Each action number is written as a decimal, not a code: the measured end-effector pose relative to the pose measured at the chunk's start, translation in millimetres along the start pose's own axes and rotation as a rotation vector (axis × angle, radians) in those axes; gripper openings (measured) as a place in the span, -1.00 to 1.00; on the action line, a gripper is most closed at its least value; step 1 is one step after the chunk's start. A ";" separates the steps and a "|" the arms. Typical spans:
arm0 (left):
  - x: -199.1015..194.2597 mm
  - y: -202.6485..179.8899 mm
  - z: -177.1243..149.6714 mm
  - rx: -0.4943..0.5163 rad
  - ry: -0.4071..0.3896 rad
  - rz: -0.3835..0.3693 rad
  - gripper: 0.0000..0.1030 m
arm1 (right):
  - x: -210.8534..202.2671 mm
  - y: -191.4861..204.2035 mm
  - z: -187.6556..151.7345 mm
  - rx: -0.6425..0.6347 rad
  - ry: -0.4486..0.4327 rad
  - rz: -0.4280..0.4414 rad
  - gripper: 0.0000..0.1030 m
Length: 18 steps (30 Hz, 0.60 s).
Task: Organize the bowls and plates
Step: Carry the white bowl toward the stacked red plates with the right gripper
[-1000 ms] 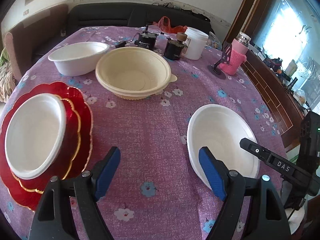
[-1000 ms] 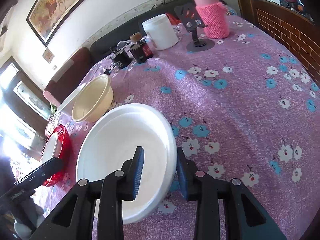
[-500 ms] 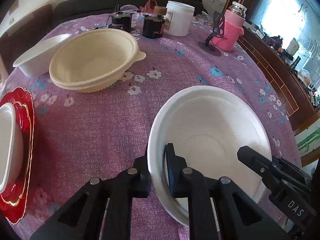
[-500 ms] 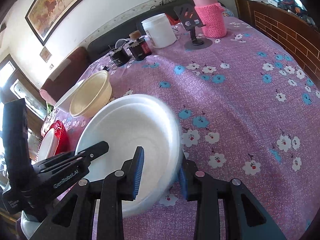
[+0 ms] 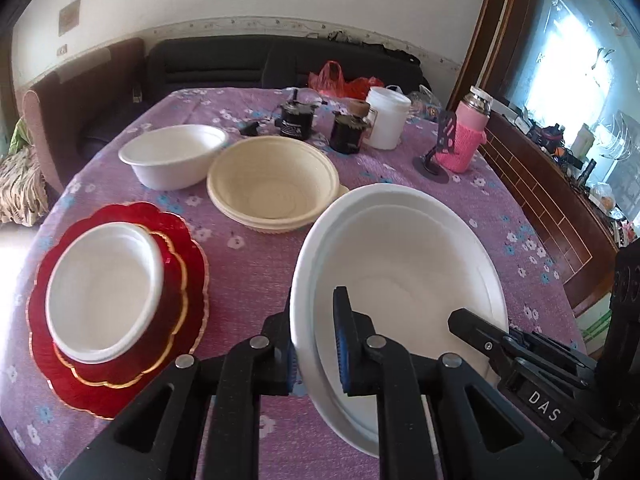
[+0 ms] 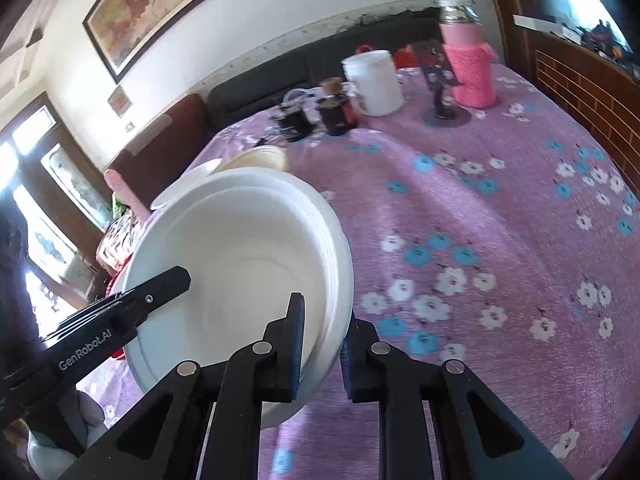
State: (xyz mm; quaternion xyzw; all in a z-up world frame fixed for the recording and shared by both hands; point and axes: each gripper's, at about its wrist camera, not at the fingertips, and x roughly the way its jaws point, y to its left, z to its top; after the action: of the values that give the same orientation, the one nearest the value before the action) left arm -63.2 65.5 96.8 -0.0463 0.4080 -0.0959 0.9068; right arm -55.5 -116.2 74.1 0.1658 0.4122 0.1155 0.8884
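Observation:
A large white foam bowl [image 5: 404, 276] is held above the purple tablecloth by both grippers. My left gripper [image 5: 316, 344] is shut on its left rim. My right gripper [image 6: 322, 344] is shut on its right rim, and the bowl also shows in the right wrist view [image 6: 240, 256]. A red scalloped plate [image 5: 188, 280] at the left carries a white bowl [image 5: 104, 292]. A cream bowl [image 5: 274, 184] and another white bowl [image 5: 172, 156] sit further back.
At the table's far side stand two dark jars [image 5: 296, 120], a white tub [image 5: 386, 118], a pink-sleeved flask [image 5: 466, 136] and a black phone stand [image 5: 438, 156]. A sofa lies behind. The table edge drops off at the right.
Both grippers have lifted the large white bowl off the table and tilted it. The left wrist view now takes in the red plate stack at the left.

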 end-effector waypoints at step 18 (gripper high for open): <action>-43.4 177.8 20.8 -0.233 -0.072 0.213 -0.64 | 84.9 183.0 28.7 -0.217 0.127 0.133 -0.65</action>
State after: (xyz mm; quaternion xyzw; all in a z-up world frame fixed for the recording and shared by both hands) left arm -51.5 248.6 113.5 -0.1109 0.3861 0.0503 0.9144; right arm 7.8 75.1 103.9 0.0883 0.4406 0.2283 0.8637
